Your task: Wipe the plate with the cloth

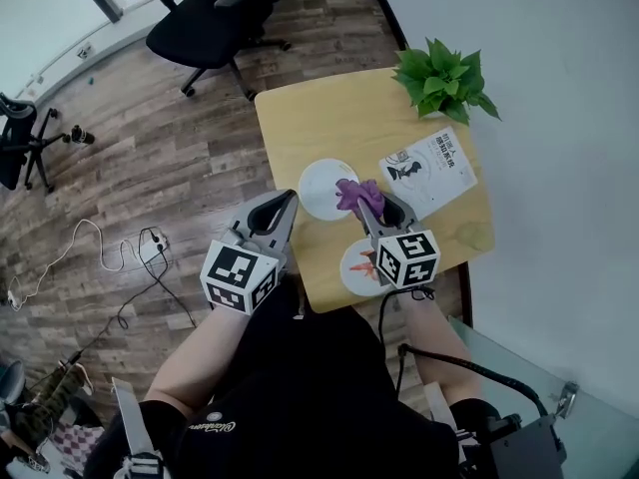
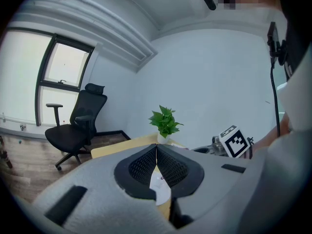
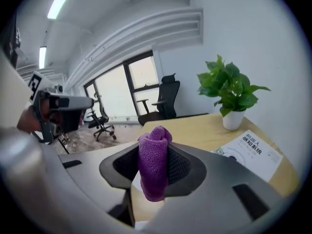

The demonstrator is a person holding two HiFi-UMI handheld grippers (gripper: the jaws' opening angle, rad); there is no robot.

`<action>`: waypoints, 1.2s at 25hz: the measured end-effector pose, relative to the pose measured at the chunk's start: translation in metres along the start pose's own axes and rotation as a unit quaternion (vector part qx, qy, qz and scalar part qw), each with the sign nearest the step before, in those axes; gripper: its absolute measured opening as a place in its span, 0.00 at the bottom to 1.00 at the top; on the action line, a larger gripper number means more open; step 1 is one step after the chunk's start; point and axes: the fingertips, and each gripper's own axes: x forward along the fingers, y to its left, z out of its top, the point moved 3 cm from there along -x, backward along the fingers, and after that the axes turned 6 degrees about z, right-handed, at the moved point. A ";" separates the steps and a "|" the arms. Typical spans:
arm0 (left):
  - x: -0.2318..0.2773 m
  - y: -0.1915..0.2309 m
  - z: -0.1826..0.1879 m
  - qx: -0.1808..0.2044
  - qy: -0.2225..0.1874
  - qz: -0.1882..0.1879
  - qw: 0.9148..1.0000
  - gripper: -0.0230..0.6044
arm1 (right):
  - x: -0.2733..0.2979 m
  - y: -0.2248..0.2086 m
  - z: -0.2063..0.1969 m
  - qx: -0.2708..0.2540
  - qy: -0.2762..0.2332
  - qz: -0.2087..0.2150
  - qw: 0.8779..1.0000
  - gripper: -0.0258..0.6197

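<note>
On the far left: the left gripper point(image 1: 290, 200) hangs at the left edge of the bench point(image 1: 329, 118), just beside the plate. Its fingers point(image 2: 142, 165) are pressed together with nothing between them. I think it is kept close so it can steady the plate.

Plate: the white plate point(image 1: 318, 190) lies flat near the middle of the bench, where both grippers can reach it. This is the thing to wipe.

Cloth: the purple cloth point(image 1: 357, 196) is bunched into a fat roll at the plate's right rim. Its long way runs along the fingers. One end pokes out past the tips, away from the person, and the other end hangs back toward the hand.

Touching or not: from above it is hard to tell if the cloth is on the plate or just over it.

Right gripper: the right gripper point(image 1: 379, 208) has its fingers point(image 3: 181, 167) pinching the cloth from both sides. A tight hold like this should stop the cloth slipping when it rubs.

Small plate: another plate point(image 1: 355, 267) with something orange on it lies partly under the right gripper, near the person.

On the right: a paper sheet point(image 1: 429, 171) and a green plant point(image 1: 444, 80) sit well apart from the plate, out of the way.

Next step: press the cloth down and rub it over the plate.
</note>
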 end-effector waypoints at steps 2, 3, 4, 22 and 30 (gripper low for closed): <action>-0.003 -0.001 0.013 0.007 -0.014 0.001 1.000 0.05 | -0.015 0.009 0.031 0.000 -0.054 -0.001 0.999 0.23; -0.005 -0.002 0.020 0.011 -0.022 0.002 1.000 0.05 | -0.023 0.014 0.048 -0.003 -0.083 -0.003 0.997 0.23; -0.007 -0.003 0.028 0.015 -0.029 0.002 0.999 0.05 | -0.032 0.020 0.064 -0.006 -0.111 -0.004 0.994 0.23; -0.036 -0.023 0.101 0.055 -0.110 0.014 0.992 0.05 | -0.127 0.081 0.176 -0.068 -0.309 0.024 0.948 0.23; -0.039 -0.024 0.104 0.061 -0.118 0.017 0.991 0.05 | -0.129 0.085 0.177 -0.073 -0.314 0.033 0.946 0.23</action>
